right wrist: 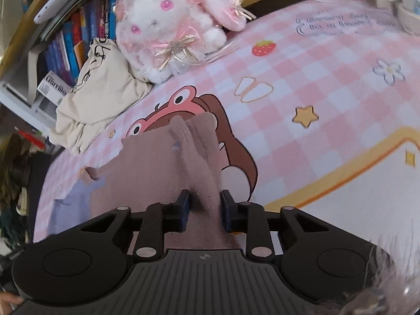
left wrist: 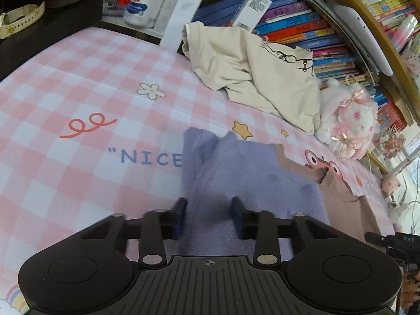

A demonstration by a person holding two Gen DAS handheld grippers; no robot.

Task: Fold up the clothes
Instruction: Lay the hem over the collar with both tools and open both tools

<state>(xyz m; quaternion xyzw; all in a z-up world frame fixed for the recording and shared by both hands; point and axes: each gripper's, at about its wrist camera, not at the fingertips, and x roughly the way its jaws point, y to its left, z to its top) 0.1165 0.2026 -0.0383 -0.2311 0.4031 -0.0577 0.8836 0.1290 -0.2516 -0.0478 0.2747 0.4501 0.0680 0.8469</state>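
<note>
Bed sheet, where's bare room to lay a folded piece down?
Free: the checked sheet left of the purple garment, around the NICE lettering, and the stretch right of the brown garment by the star. Crowded: the far edge, with the beige shirt and plush bunny.

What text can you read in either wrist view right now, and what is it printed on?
"NICE: blue print on the pink checked sheet, cut off by the lavender cloth.
usmile: white box by the books.
DAS: black device at the right edge.
Cursive lines on the sheet: too blurred.
Book spines and the white tub: too small.
</note>
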